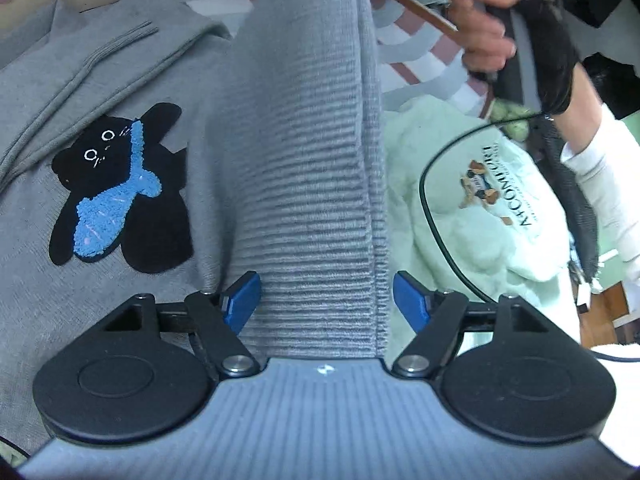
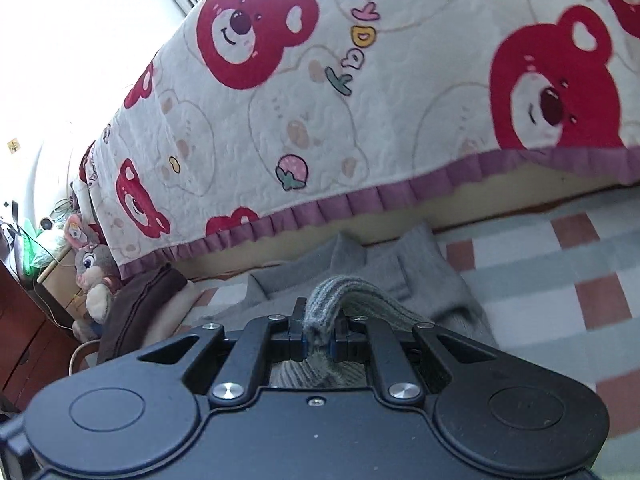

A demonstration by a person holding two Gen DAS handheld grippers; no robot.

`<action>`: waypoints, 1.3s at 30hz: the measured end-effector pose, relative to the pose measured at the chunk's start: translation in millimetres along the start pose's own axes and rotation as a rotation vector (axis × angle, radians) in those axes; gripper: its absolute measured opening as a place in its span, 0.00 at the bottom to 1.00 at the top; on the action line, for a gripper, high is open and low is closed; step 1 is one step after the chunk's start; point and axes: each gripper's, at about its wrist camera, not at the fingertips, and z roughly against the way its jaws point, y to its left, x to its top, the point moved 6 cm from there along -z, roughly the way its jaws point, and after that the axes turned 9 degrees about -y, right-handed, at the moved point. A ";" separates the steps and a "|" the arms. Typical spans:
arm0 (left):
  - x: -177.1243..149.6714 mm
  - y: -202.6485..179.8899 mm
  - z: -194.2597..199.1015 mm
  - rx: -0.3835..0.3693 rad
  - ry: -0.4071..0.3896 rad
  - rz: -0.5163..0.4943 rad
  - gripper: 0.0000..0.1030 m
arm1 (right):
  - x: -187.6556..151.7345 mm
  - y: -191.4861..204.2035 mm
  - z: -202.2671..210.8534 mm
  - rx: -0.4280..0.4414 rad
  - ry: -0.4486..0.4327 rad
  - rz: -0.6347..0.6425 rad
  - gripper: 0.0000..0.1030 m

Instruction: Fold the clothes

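A grey sweater (image 1: pixel 120 184) with a black cat and a blue fish on its front lies spread out on the left. Its ribbed band (image 1: pixel 312 160) is lifted and stretches away from me toward the top of the left wrist view. The band runs between the blue fingers (image 1: pixel 242 300) of my left gripper (image 1: pixel 326 300), which stand wide apart and open. My right gripper (image 2: pixel 318 336) is shut on a bunched end of the ribbed band (image 2: pixel 340 296), above the rest of the sweater (image 2: pixel 420 276). A gloved hand (image 1: pixel 492 40) holds that gripper at the upper right.
A mint green garment (image 1: pixel 460 208) with a printed logo lies to the right, crossed by a black cable (image 1: pixel 430 208). Everything rests on a checked sheet (image 2: pixel 580 264). Behind hangs a quilt with red bears (image 2: pixel 360 100). A plush toy (image 2: pixel 94 268) and a brown cloth (image 2: pixel 140 304) sit at the left.
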 end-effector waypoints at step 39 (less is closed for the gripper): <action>-2.8 259.8 112.2 0.776 -0.447 0.245 0.10 | 25.0 0.3 -79.4 -0.269 0.032 0.303 0.10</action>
